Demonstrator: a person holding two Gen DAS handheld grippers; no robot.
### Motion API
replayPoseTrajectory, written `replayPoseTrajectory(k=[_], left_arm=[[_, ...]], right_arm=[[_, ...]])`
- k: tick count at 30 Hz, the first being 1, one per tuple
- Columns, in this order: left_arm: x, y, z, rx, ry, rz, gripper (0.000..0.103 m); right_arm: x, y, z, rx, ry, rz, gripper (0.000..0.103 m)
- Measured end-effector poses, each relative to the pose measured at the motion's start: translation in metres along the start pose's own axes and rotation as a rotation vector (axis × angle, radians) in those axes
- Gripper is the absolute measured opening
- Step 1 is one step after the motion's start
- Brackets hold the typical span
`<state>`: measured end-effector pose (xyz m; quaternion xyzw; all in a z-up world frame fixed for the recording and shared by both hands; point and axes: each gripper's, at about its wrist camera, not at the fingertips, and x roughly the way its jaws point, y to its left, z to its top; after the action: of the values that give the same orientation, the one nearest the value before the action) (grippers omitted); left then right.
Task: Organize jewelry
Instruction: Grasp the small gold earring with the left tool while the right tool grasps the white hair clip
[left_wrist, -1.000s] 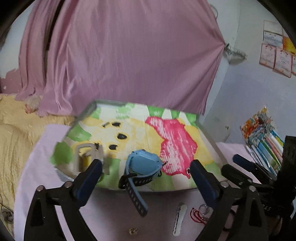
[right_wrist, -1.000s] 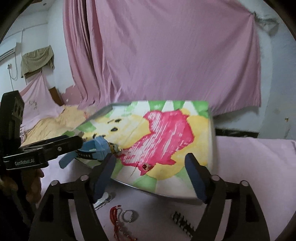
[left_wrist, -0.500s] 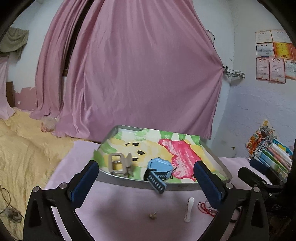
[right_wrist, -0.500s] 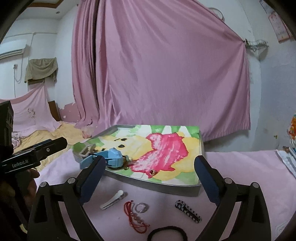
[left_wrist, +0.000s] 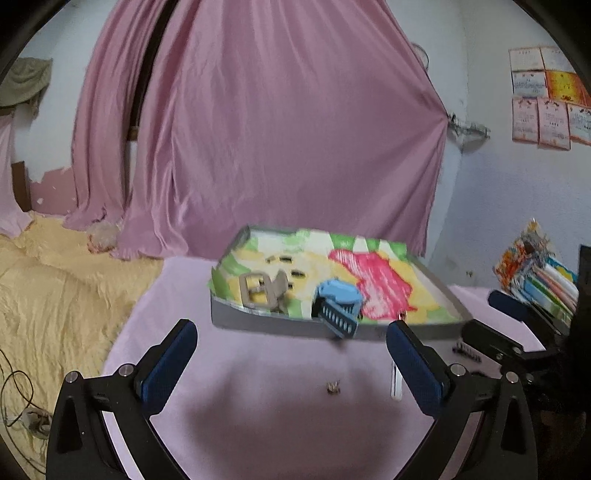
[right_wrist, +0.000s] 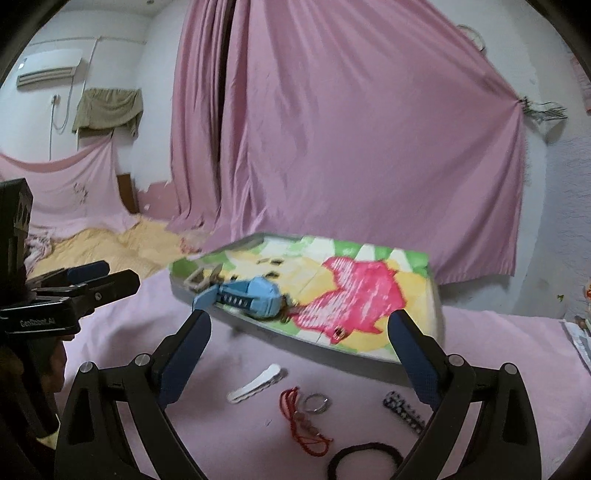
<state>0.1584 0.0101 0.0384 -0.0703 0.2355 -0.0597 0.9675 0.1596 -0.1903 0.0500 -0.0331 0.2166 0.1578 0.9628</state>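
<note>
Both the left gripper (left_wrist: 291, 363) and the right gripper (right_wrist: 299, 354) hold their jaws wide apart with nothing between them. Ahead, the blue watch (right_wrist: 251, 299) lies in the tray (right_wrist: 369, 363) beside a beige clip (left_wrist: 262, 291). A white hair clip (right_wrist: 256, 382), red bracelet (right_wrist: 303, 424) and ring (right_wrist: 316, 402) rest on the pink cloth (right_wrist: 240, 435).

The only text that can be read is a small white brand mark, about "GenRobot.AI", on the black body of the left gripper (right_wrist: 88, 282) in the right wrist view. The papers on the wall (left_wrist: 546, 99) in the left wrist view carry print, but it is too small to read.
</note>
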Motion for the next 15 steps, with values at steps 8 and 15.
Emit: replayPoseTrajectory(k=[8,15], left_arm=[[0.026,0.002,-0.012,0.002,0.172,-0.041,0.103],[0.052,-0.004,-0.023,0.018,0.325,-0.092,0.087]], right_arm=[[0.039,-0.006,-0.006,0.016,0.19,0.083,0.093],[0.069,-0.005,-0.013,0.028,0.343,0.178,0.061]])
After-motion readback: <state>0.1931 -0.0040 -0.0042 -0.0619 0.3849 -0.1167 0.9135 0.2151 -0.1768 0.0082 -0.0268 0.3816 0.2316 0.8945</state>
